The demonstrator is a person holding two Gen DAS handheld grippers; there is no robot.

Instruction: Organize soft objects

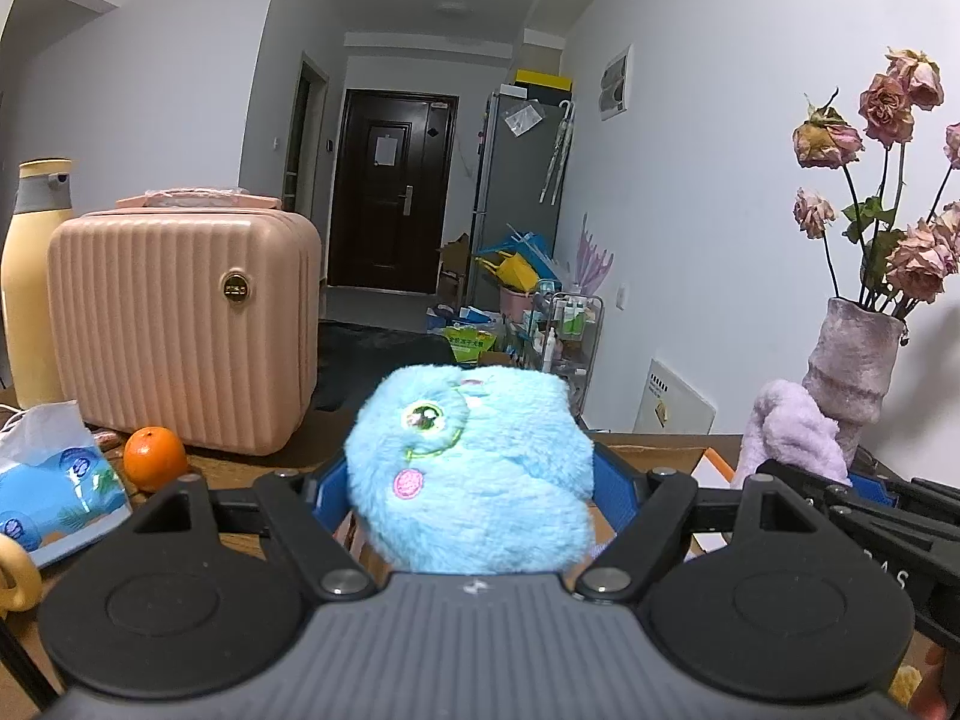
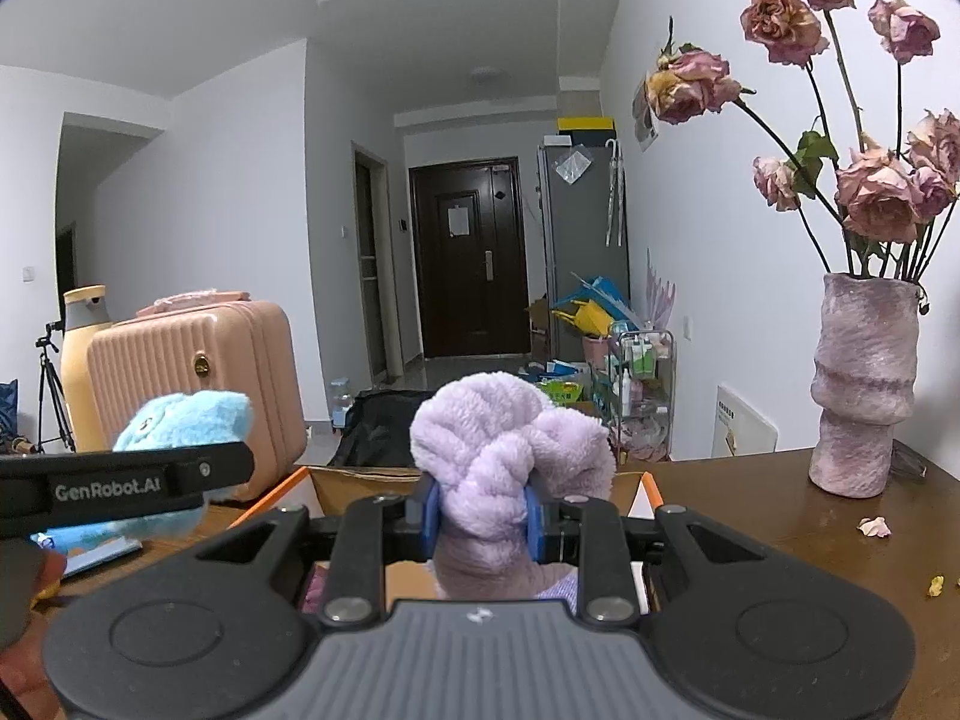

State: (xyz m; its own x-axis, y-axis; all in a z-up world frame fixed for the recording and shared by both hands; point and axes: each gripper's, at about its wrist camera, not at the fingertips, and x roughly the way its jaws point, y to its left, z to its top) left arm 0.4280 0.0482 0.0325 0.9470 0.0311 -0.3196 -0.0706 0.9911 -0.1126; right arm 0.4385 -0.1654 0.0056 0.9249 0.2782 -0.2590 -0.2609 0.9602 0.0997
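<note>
Left tongs [image 1: 471, 480] clamp blue plush [image 1: 474, 468]; right tongs [image 2: 480, 519] clamp lilac towel [image 2: 510, 450].

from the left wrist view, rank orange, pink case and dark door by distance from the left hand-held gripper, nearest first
1. Orange, on the table, left of the left hand-held gripper.
2. Pink case, behind the orange, left.
3. Dark door, down the hallway.

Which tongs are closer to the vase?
Right. The right tongs, shut on the purple towel, sit nearer the vase; the left tongs, gripping the blue plush, sit farther left.
</note>
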